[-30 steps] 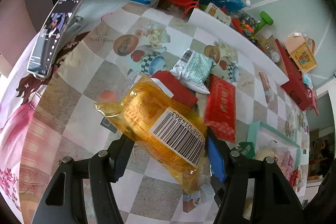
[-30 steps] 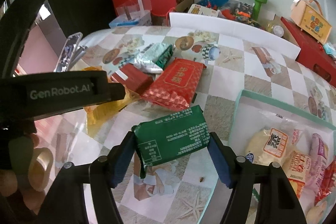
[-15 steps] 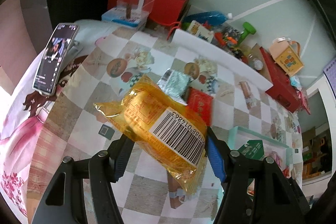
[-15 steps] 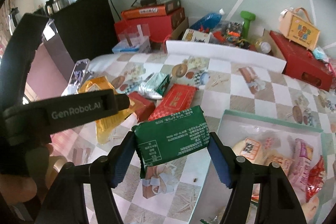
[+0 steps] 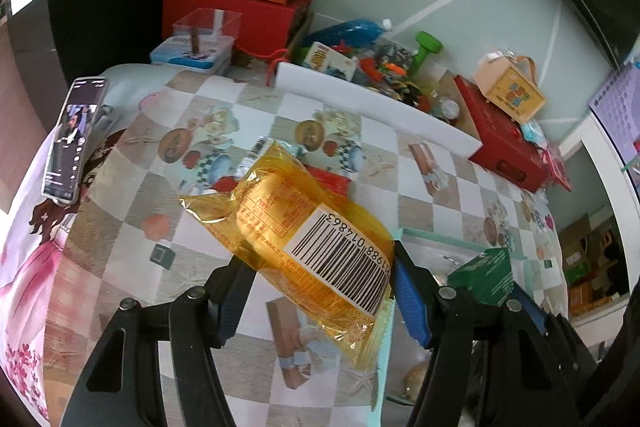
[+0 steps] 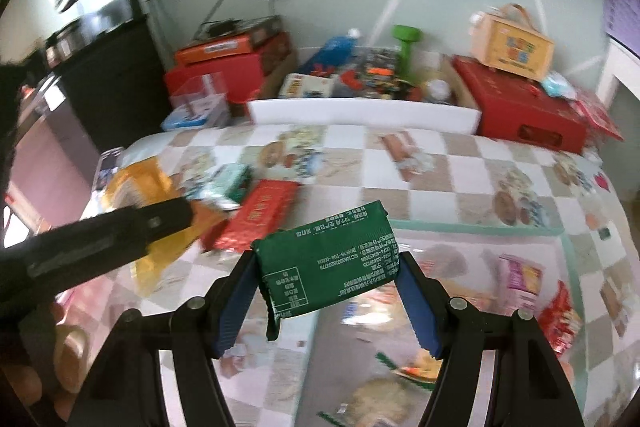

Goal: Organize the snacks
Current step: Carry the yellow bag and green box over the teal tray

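My left gripper [image 5: 320,291] is shut on a yellow snack bag [image 5: 308,239] with a barcode label, held above the checked tablecloth. My right gripper [image 6: 326,291] is shut on a green snack pack [image 6: 330,269], lifted over the edge of a clear tray [image 6: 480,229] with a teal rim that holds several snack packets. In the left wrist view the green pack [image 5: 482,277] and tray rim [image 5: 440,239] show at the right. In the right wrist view the left gripper's body [image 6: 100,247] and yellow bag [image 6: 140,183] sit at the left.
A red packet [image 6: 260,219] and a silver-green packet [image 6: 224,187] lie on the table. A phone [image 5: 74,139] stands propped at the left edge. Red boxes [image 5: 236,15], a white board [image 5: 376,111], a green dumbbell [image 5: 426,47] and toys crowd the far side.
Both grippers have risen and drifted toward the tray with their packs still held. The table packets now look smaller and farther below; the right wrist view is blurred by motion.
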